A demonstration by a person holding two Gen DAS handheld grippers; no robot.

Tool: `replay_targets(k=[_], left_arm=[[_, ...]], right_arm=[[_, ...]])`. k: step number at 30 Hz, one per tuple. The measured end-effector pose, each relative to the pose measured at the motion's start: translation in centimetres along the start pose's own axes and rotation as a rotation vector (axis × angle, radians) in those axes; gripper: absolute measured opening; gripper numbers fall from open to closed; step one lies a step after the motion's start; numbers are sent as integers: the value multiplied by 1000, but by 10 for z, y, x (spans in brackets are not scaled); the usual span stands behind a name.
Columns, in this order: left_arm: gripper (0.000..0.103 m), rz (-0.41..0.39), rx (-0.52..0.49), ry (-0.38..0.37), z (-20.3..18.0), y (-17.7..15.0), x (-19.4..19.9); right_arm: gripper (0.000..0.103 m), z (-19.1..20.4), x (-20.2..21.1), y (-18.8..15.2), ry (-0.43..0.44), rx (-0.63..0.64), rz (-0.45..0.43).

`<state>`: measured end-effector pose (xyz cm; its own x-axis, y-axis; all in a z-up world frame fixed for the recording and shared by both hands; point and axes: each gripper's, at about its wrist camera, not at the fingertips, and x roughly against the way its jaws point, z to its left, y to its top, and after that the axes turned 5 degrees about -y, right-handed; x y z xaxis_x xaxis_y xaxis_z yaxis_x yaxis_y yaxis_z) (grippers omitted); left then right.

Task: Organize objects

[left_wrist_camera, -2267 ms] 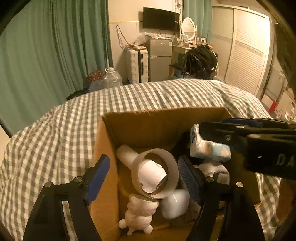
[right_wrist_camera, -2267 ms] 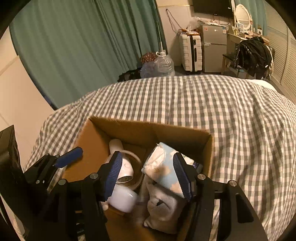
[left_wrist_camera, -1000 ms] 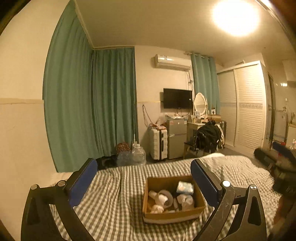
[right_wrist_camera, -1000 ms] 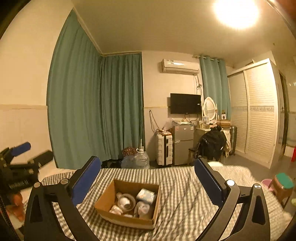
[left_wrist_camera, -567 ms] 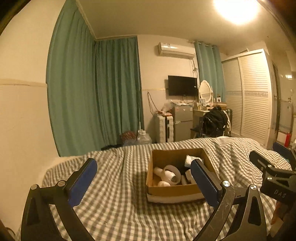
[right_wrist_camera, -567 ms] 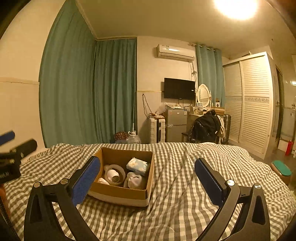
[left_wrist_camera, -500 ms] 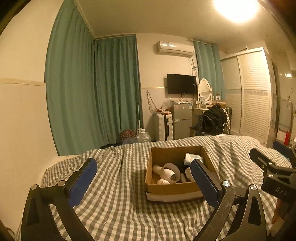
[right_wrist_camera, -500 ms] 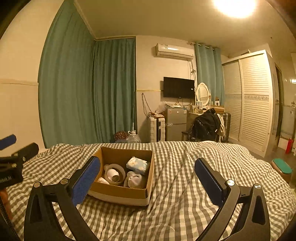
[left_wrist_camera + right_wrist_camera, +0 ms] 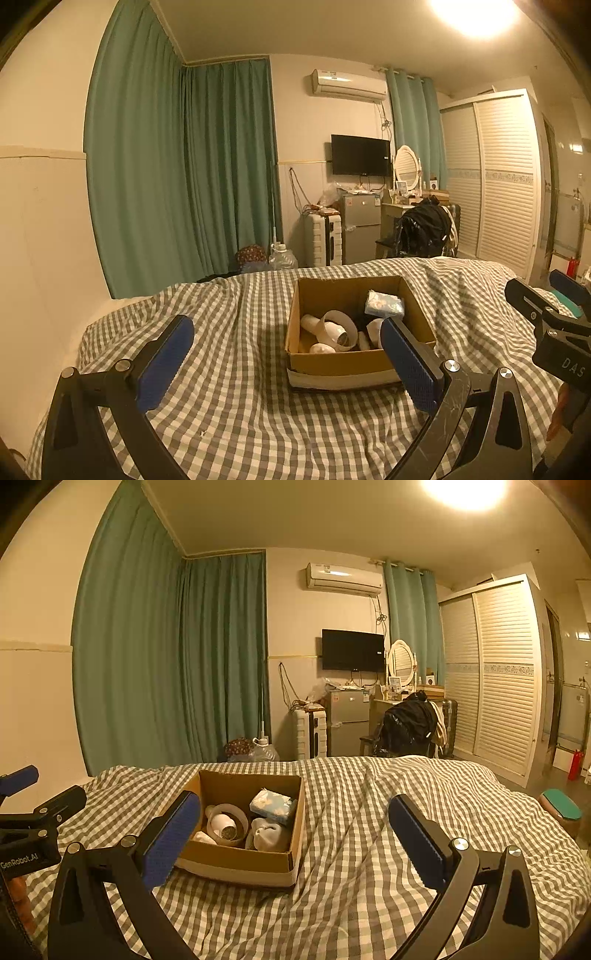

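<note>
**Both grippers empty and held back from a filled box**

Left wrist view. You held the left gripper point(image 9: 286, 363) with its jaws wide apart and nothing between them, above the near part of the bed point(image 9: 229, 398). The cardboard box point(image 9: 354, 360) sat on the checked cover toward the middle of the bed, ahead of your fingers and apart from them. Inside it lay a hair dryer point(image 9: 327, 330) with a tape ring point(image 9: 341, 326) around its barrel, a tissue pack point(image 9: 384, 304) at the far right corner, and pale soft items along the near wall that were too small to identify. The right gripper point(image 9: 554, 314) showed at the right edge, also clear of the box.

Right wrist view. You held the right gripper point(image 9: 293, 843) fully parted and empty. The box point(image 9: 240, 864) lay left of centre; the tissue pack point(image 9: 273, 806) rested on a white bundle point(image 9: 267, 834) beside the ring point(image 9: 227, 825). No loose item was visible on the cover.

Judgement: the packing step appeared complete, and you stood at the closing stage. Any further move would call only for a check of the bed edges for strays.

Room: green curtains point(image 9: 170, 664), a wall television point(image 9: 352, 650), a louvred wardrobe point(image 9: 491, 672) and a small fridge point(image 9: 347, 720) were noted under warm ceiling light.
</note>
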<state>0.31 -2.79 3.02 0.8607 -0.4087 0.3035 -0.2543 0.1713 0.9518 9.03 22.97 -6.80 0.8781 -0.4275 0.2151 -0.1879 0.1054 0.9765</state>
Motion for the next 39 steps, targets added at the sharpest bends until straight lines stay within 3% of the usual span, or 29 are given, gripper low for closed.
replay_targets(k=[39], left_arm=[[103,34,20,8,5,-7,-3]], right_arm=[[102,8,-9,-9,7,14,40]])
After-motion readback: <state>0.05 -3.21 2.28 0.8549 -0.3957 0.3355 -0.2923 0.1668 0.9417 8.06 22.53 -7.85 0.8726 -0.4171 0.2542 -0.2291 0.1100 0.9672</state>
